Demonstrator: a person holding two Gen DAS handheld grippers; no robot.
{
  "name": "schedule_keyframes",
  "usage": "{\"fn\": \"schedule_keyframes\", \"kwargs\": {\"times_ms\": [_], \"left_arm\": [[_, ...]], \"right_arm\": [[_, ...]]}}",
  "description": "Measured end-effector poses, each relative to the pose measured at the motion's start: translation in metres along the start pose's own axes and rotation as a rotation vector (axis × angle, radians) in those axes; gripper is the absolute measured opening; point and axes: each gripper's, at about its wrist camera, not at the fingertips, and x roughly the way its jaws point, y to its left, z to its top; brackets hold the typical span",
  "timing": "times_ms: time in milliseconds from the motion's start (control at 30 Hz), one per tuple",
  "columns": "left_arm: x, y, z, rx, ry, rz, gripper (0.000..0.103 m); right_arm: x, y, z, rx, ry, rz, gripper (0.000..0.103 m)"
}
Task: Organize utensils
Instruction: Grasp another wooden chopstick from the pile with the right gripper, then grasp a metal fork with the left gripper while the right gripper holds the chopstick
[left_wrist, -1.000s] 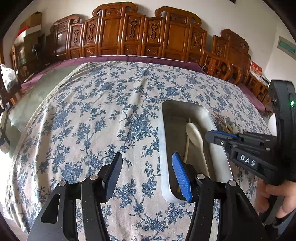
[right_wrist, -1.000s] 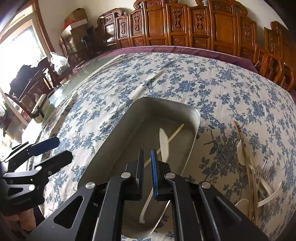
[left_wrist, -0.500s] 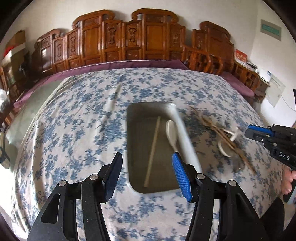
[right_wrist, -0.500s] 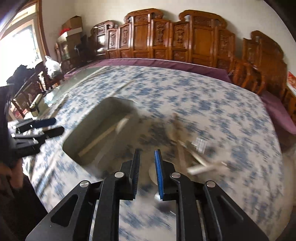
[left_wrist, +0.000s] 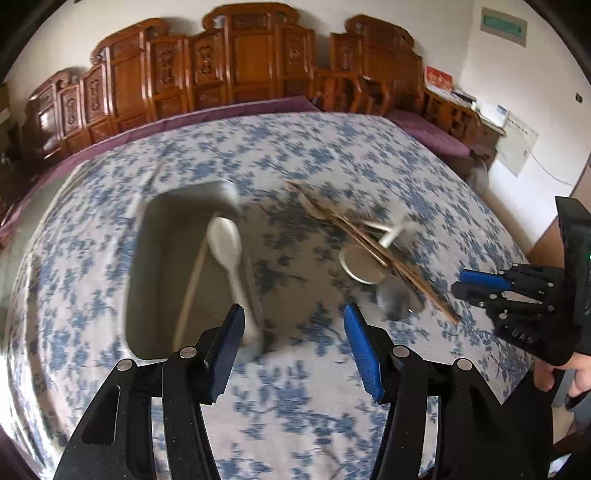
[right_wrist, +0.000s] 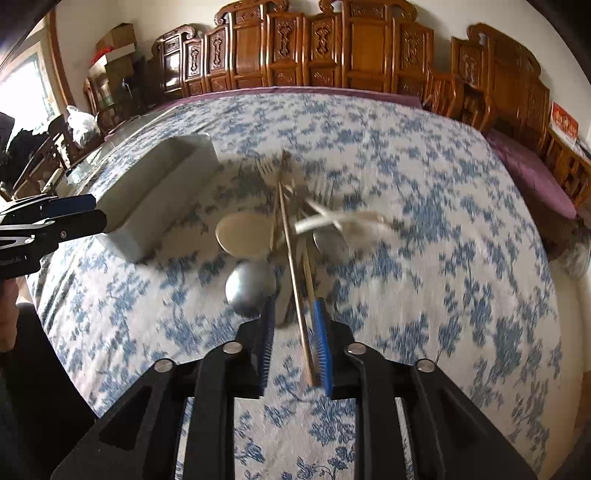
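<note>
A blue-flowered cloth (left_wrist: 295, 155) covered the table, with a purple cloth (left_wrist: 236, 110) showing at its far edge. Carved wooden chairs (right_wrist: 369, 48) lined the white wall. Cardboard boxes (right_wrist: 116, 37) stood in the left corner; papers (left_wrist: 517, 144) hung at the right.

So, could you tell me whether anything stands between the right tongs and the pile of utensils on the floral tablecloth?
Nothing visible does. The right tongs, jaws opening, already hover over the near ends of the wooden chopsticks in the pile, with the round metal spoon bowl just left of them. No pad presses anything yet.
</note>
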Motion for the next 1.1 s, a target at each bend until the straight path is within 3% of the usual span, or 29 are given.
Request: {"fn": "schedule_keyframes", "kwargs": {"times_ms": [233,533,700,833,1100], "left_arm": [[0.026,-0.022,-0.006,-0.011,0.060,-0.024,0.053],[0.046,-0.033,-0.015,0.001,0.106,-0.020,0.053],[0.046,-0.031,-0.019,-0.007,0.107,-0.004,0.053],[0.046,-0.031,-0.018,-0.014,0.114,-0.004,0.053],[0.061,-0.046,-0.009,-0.018,0.137,-0.037,0.053]], "right_arm": [[0.013,-0.015,-0.008,0.006,0.046,0.020,0.024],[0.028,-0.001,-0.016,-0.053,0.099,0.037,0.024],[0.029,0.000,-0.018,-0.091,0.083,0.016,0.021],[0.030,0.003,-0.018,-0.131,0.086,-0.011,0.007],[0.012,-0.011,-0.007,-0.088,0.050,0.011,0.006]]}}
